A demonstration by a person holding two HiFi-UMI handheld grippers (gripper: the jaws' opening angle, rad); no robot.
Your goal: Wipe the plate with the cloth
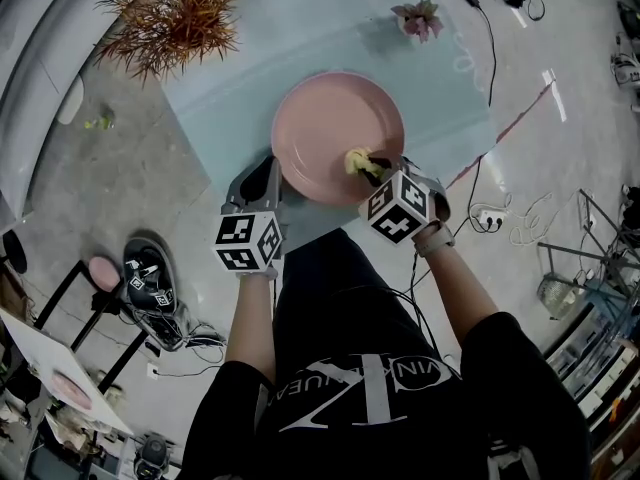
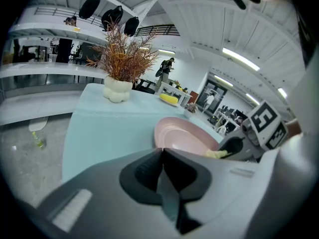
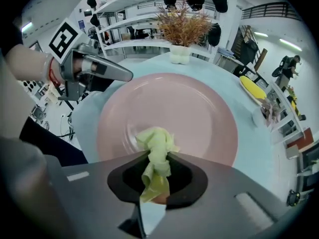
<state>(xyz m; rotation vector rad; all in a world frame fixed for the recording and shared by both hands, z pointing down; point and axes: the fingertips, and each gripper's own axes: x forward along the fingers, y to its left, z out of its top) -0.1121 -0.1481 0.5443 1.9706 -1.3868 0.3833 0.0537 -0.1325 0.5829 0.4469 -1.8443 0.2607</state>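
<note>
A pink plate lies on the pale blue table in front of me. My right gripper is shut on a bunched yellow-green cloth, which rests on the plate's near right part. In the right gripper view the cloth sticks out between the jaws over the plate. My left gripper hangs at the plate's near left rim with its jaws pressed together and nothing between them. The left gripper view shows the plate ahead and the cloth at its right.
A dried plant in a white vase stands at the table's far left. A small pink plant pot sits beyond the plate, and a yellow object lies to the right. Cables and gear lie on the floor around the table.
</note>
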